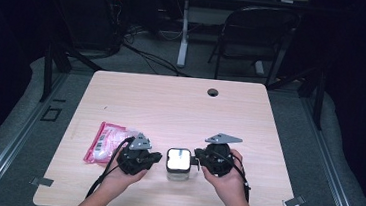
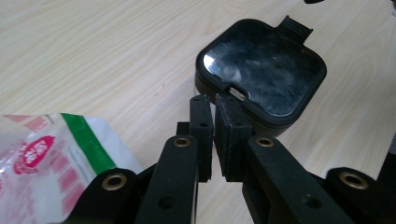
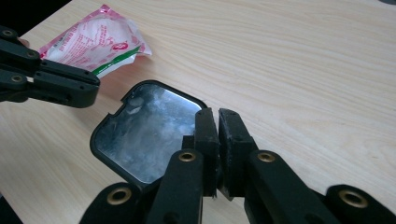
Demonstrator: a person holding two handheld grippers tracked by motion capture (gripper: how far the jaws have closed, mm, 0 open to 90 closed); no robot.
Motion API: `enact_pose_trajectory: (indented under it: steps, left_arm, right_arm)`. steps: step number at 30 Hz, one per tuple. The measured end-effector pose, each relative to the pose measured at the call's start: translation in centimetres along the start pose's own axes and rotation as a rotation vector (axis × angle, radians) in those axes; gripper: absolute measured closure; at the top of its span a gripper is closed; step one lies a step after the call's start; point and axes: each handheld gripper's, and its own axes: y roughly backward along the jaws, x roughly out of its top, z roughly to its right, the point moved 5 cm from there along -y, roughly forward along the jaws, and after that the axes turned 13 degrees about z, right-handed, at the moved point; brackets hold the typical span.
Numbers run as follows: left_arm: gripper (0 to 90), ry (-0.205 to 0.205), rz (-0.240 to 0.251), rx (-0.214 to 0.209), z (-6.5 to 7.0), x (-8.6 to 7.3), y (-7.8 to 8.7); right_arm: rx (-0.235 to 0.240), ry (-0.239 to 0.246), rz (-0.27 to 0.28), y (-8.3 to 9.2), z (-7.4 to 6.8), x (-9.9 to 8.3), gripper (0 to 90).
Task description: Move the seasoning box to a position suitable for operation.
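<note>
Both claws, left gripper (image 1: 156, 157) & right gripper (image 1: 197, 159), are sitting closed, empty, flanking the square black-lidded clear container (image 1: 178, 164); a nudge risks tipping it.

Light wood surface (image 1: 171, 102) with a round cable hole (image 1: 213, 92) near the far edge. Pink-and-white plastic packet (image 1: 103, 141) lies flat at front left. Behind: dark folding chair (image 1: 257, 34), white desk leg (image 1: 183, 33), floor cables (image 1: 145, 54).

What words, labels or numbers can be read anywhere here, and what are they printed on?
Pink-and-white plastic food pouch with a green stripe: red round logo and pink print, too blurred to read.
White barcode sticker on that pouch: bars visible, digits too small to read.
Square clear container with a black-rimmed lid: no text visible.
</note>
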Motion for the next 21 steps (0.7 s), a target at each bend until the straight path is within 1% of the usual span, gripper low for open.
enact_pose_trajectory:
  steps: [2, 3, 5, 7, 9, 11, 12, 15, 16, 19, 21]
  left_arm:
    - [86.7, 0.003, -0.002, -0.004, 0.1, -0.2, -0.2]
    - [86.9, 0.009, -0.004, -0.008, 0.1, -0.3, -0.2]
    - [87.6, 0.015, -0.005, -0.016, 0.1, -0.4, -0.4]
    - [87.8, 0.026, -0.009, -0.027, 0.1, -0.6, -0.5]
    - [88.1, 0.035, -0.01, -0.042, 0.1, -0.7, -0.5]
    - [88.2, 0.036, -0.013, -0.045, 0.1, -0.8, -0.5]
    - [88.1, 0.039, -0.013, -0.048, 0.1, -0.8, -0.5]
    - [88.1, 0.05, -0.017, -0.071, 0.2, -0.9, -0.6]
    - [88.1, 0.051, -0.019, -0.073, 0.3, -1.0, -0.7]
    - [88.1, 0.04, -0.035, -0.085, 0.4, -1.2, -0.9]
    - [88.0, 0.041, -0.041, -0.089, 0.6, -1.4, -1.0]
  right_arm:
    - [0.001, -0.002, 0.001, -0.2, -0.1, -0.2, 87.0]
    - [0.006, 0.003, -0.004, -0.3, -0.2, -0.3, 86.5]
    - [0.011, -0.002, -0.011, -0.4, -0.3, -0.5, 85.7]
    - [0.01, -0.002, -0.028, -0.5, -0.3, -0.7, 85.1]
    - [0.006, -0.006, -0.031, -0.6, -0.3, -0.8, 84.2]
    - [0.004, -0.008, -0.035, -0.6, -0.2, -0.9, 82.2]
    - [0.005, -0.018, -0.047, -0.6, -0.1, -1.0, 81.8]
    - [0.009, -0.034, -0.043, -0.7, 0.1, -1.2, 81.6]
    - [0.019, -0.04, -0.039, -0.7, 0.1, -1.2, 81.6]
    - [0.036, -0.072, -0.034, -0.6, 0.3, -1.3, 81.9]
    - [0.038, -0.08, -0.035, -0.6, 0.4, -1.3, 82.2]
